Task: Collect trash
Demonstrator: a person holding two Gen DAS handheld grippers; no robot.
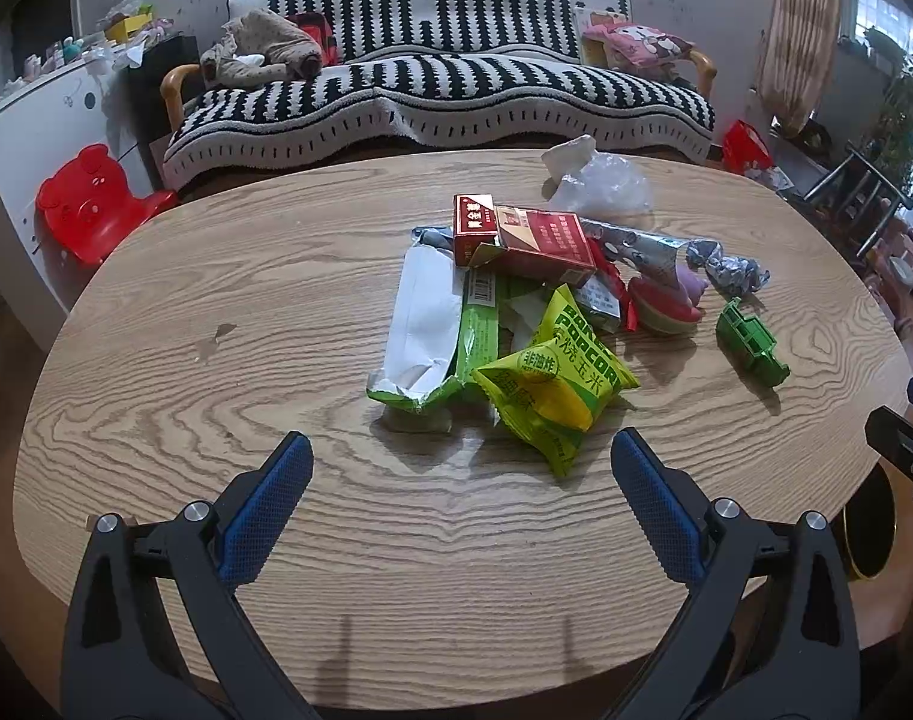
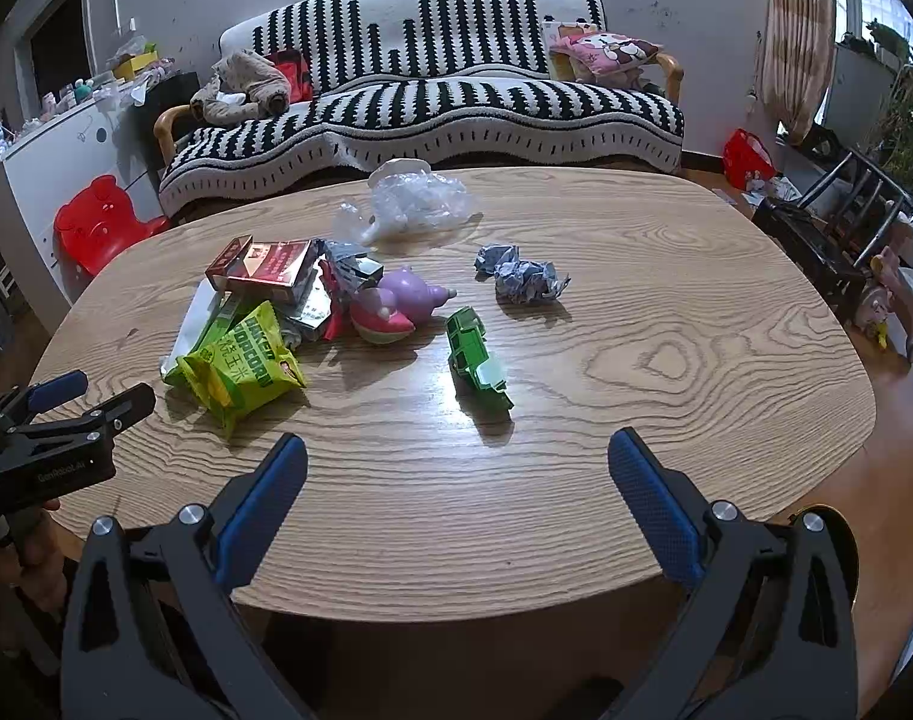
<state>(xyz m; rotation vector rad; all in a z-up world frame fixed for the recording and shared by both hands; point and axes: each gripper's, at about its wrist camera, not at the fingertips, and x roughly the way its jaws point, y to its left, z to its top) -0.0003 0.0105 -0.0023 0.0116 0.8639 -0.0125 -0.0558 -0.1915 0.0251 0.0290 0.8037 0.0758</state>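
Note:
A heap of trash lies mid-table: a yellow-green popcorn bag [image 1: 555, 390] [image 2: 240, 369], a torn green-and-white wrapper [image 1: 426, 330], a red carton [image 1: 537, 243] [image 2: 261, 270], a crumpled paper ball [image 1: 729, 270] [image 2: 522, 279] and a clear plastic bag [image 1: 600, 183] [image 2: 414, 201]. A green toy truck [image 1: 750, 342] [image 2: 477, 357] and a pink-purple toy [image 1: 666, 303] [image 2: 396, 306] sit beside them. My left gripper [image 1: 459, 453] is open just short of the popcorn bag. My right gripper [image 2: 456, 456] is open in front of the truck, holding nothing.
The oval wooden table [image 1: 216, 420] [image 2: 696, 360] stands before a black-and-white striped sofa [image 1: 438, 90] [image 2: 420, 96]. A red bear chair [image 1: 90, 204] [image 2: 96, 225] is at the left. A round dark bin [image 1: 870, 531] sits past the table's right edge.

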